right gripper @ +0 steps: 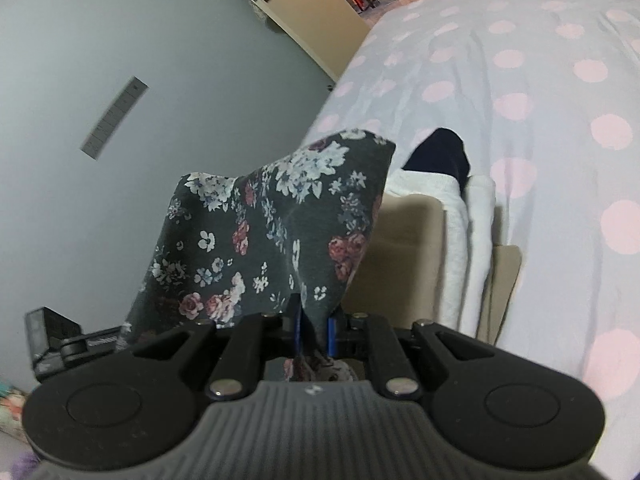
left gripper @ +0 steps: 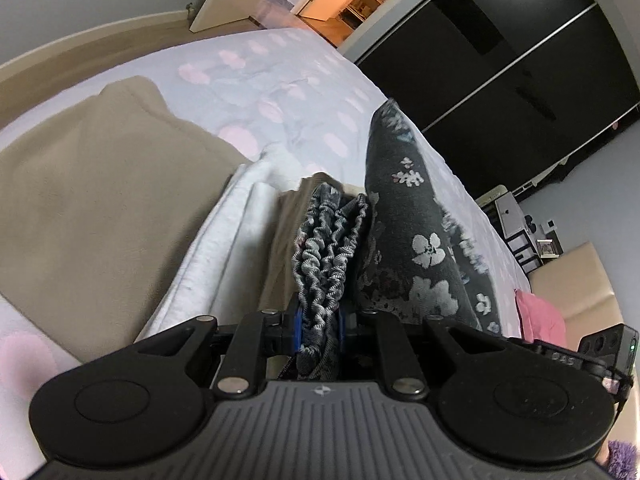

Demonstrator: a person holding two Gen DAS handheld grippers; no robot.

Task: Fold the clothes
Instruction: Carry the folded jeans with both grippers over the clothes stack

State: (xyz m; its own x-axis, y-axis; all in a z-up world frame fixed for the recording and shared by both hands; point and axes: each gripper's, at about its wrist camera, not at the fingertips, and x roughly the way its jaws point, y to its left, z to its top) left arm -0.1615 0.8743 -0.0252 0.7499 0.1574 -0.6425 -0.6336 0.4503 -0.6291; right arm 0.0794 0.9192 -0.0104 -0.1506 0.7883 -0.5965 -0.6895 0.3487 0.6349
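Both jaws are pinched on the dark floral garment [right gripper: 276,232]: the left gripper [left gripper: 319,330] clamps its ruffled, elastic-gathered edge, the right gripper [right gripper: 315,334] a smooth fold of soft knit. It hangs lifted above the polka-dot bedspread [right gripper: 540,128], beside folded beige cloth [left gripper: 100,208] and white cloth [right gripper: 464,240].

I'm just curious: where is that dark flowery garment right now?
The flowery garment is held up over the near edge of the spotted bed, pinched by both the left gripper and the right gripper, beside folded beige and white clothes.
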